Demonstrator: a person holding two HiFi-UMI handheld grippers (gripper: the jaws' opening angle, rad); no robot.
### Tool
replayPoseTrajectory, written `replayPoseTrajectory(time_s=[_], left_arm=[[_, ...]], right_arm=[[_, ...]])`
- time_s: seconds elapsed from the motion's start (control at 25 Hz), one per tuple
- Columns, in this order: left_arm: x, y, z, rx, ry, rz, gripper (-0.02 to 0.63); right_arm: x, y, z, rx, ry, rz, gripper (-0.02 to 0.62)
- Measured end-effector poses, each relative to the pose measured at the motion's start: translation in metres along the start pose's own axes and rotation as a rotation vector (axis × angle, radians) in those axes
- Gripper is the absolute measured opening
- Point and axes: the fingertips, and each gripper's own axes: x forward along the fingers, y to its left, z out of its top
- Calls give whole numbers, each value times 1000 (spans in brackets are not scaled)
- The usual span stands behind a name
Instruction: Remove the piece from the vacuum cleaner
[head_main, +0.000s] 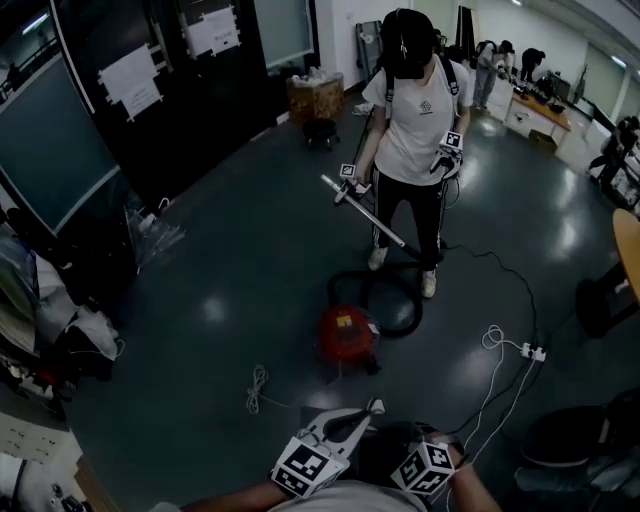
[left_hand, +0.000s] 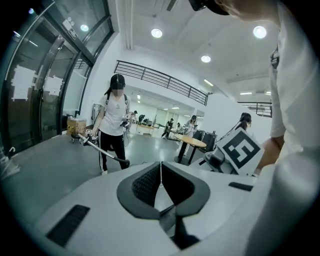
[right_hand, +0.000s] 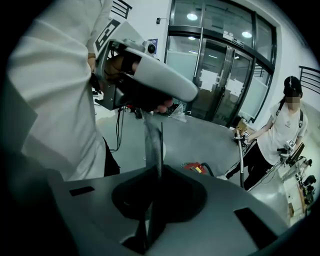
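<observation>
The red vacuum cleaner (head_main: 347, 333) sits on the dark floor in front of me, its black hose (head_main: 400, 300) looped behind it. Another person (head_main: 415, 130) stands beyond it and holds the silver wand (head_main: 365, 212) slanted down toward the hose with their own grippers. My left gripper (head_main: 375, 407) hovers low near my body, short of the vacuum, with its jaws shut and nothing between them (left_hand: 160, 167). My right gripper (right_hand: 154, 122) is beside it, jaws together, pointing toward the vacuum (right_hand: 194, 168); nothing shows between them.
A white power strip and cable (head_main: 530, 351) lie right of the vacuum, and a coiled white cord (head_main: 258, 385) lies to its left. There is a round table (head_main: 628, 240) at the right edge, a black chair (head_main: 580, 440) at lower right, a box (head_main: 316, 97) at the back and clutter (head_main: 40, 300) along the left glass wall.
</observation>
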Motion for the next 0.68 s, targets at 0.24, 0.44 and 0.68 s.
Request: replayPoseTrajectory(time_s=[0.24, 0.44, 0.68], left_arm=[[-7, -19, 21, 11, -29, -29, 10], [-4, -20, 29, 21, -38, -27, 9], [-8, -18, 34, 36, -44, -11, 11]], right_arm=[[-23, 13, 7, 39, -25, 29, 35], [-32, 7, 10, 20, -16, 37, 35], [-36, 5, 16, 9, -20, 49, 35]])
